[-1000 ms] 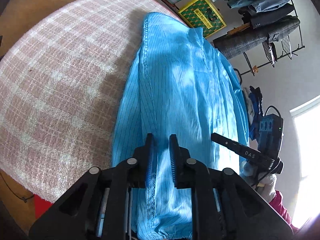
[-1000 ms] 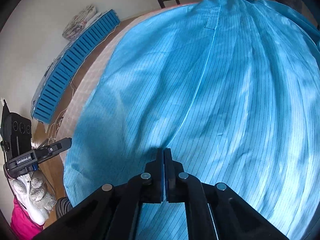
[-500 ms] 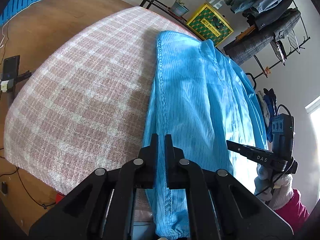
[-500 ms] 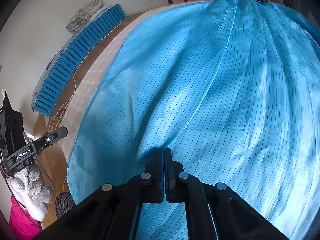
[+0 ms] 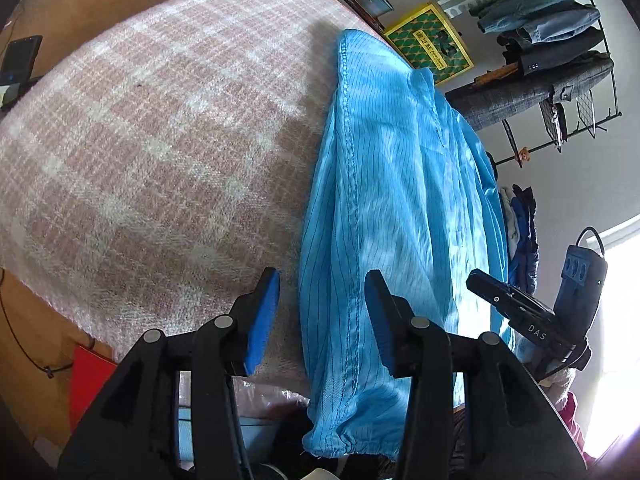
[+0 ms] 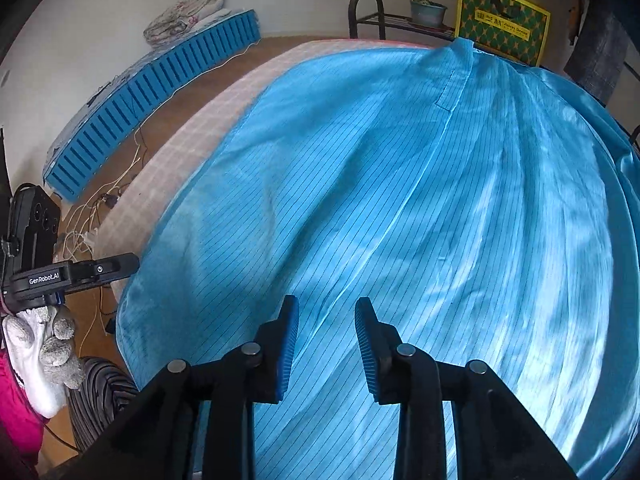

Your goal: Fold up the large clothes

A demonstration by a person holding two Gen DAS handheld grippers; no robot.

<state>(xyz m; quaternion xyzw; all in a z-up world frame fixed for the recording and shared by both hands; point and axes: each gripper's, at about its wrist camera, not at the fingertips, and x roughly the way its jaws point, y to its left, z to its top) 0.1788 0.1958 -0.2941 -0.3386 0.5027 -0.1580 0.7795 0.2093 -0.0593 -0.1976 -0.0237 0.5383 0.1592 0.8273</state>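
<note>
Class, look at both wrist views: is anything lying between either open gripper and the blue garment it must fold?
Nothing visible does. The left gripper and right gripper both have open jaws directly over the blue garment, which lies spread on the plaid blanket.

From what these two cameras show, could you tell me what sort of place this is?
Probably a room in a home, perhaps a bedroom: a black metal rack of folded clothes, a pink-and-white plaid blanket under the blue pinstriped garment, and a small potted plant on a shelf.
</note>
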